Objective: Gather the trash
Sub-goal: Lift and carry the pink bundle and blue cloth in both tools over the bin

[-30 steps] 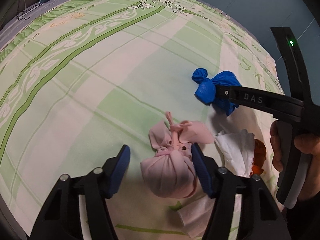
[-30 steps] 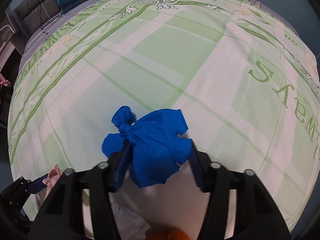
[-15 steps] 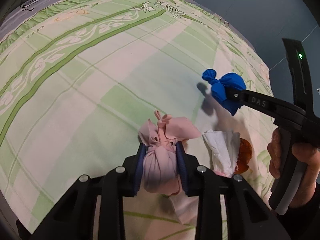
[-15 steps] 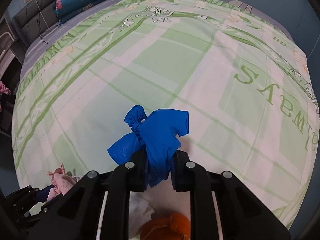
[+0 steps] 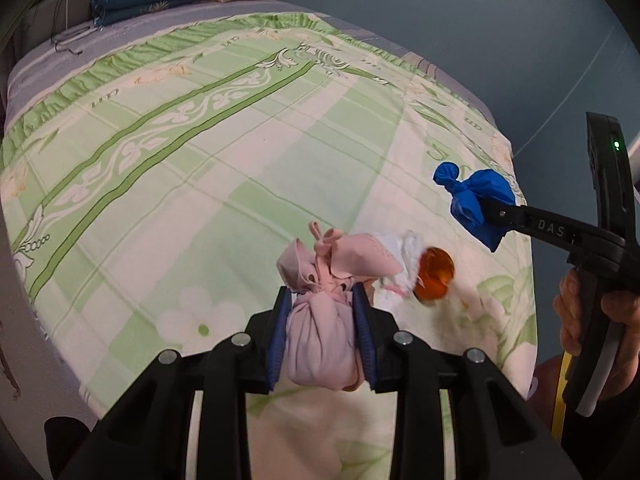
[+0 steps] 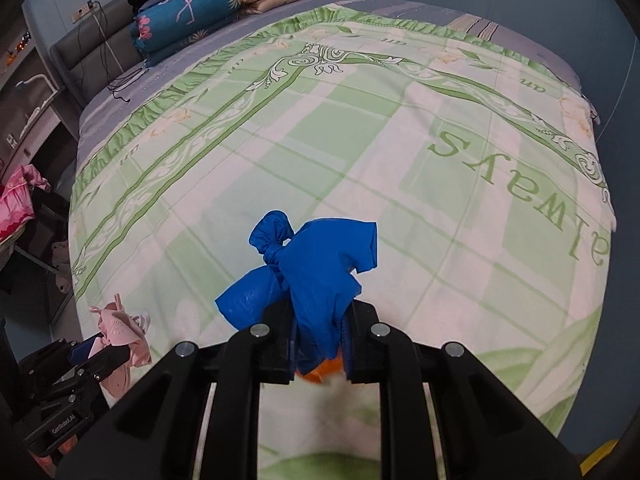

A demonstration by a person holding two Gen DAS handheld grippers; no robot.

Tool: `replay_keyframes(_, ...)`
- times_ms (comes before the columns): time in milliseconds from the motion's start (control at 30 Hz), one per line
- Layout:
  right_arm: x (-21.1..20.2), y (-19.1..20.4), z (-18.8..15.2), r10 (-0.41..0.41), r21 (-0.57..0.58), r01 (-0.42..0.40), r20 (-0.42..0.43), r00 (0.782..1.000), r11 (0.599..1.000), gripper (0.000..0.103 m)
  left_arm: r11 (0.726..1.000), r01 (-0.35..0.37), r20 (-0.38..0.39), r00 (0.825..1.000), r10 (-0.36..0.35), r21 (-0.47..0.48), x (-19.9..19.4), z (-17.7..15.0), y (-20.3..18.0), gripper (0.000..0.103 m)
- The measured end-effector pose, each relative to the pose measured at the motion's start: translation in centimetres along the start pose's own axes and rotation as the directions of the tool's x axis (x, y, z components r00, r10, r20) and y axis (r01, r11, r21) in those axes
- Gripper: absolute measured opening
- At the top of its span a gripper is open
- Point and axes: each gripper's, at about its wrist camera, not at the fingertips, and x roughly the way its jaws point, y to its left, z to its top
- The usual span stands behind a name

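Note:
My left gripper [image 5: 322, 328] is shut on a knotted pink trash bag [image 5: 320, 336], which hangs lifted above the green bedspread [image 5: 192, 184]. The same pink trash bag [image 6: 120, 326] shows at the lower left of the right wrist view, in the left gripper [image 6: 90, 350]. My right gripper [image 6: 318, 338] is shut on a knotted blue trash bag [image 6: 316, 264], also lifted off the bed. From the left wrist view the blue trash bag [image 5: 476, 204] hangs at the right in the right gripper [image 5: 498, 212], held by a hand [image 5: 600, 320]. On the bed below lie crumpled white tissues [image 5: 400, 264] and an orange peel [image 5: 434, 274].
Folded quilts [image 6: 224, 4] are stacked at the head of the bed by a grey headboard [image 6: 92, 52]. A cable [image 6: 120, 84] lies on the grey sheet. Pink cloth [image 6: 18, 204] and furniture stand left of the bed. Blue wall rises behind.
Both grippers closed on their bags, the left on the pink one and the right on the blue one, then lifted them off the bedspread. The tissues and orange peel stayed on the bed.

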Motion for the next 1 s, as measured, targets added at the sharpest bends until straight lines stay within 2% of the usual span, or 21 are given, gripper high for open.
replay_keyframes(300,-5.6,-1.9,-4.9,0.014,0.023,-0.014,0.007,1.000,1.000,0.015,0.994,0.069,0.020,0.997,-0.071,0.083,-4.4,-3.2,-3.9,0.029)
replay_keyframes(500,-8.5,-4.3,-8.2,0.019,0.084,-0.020,0.012,1.000,0.996,0.015,0.983,0.104,0.017,0.994,-0.108,0.154,-6.1,-4.8,-7.3,0.029)
replay_keyframes(1000,-15.5,-11.8,-14.3,-0.054,0.231,0.036,0.075,0.996,0.972,0.015,0.923,0.169,0.014,0.983,-0.185,0.347,-8.4,-7.9,-16.8,0.029)
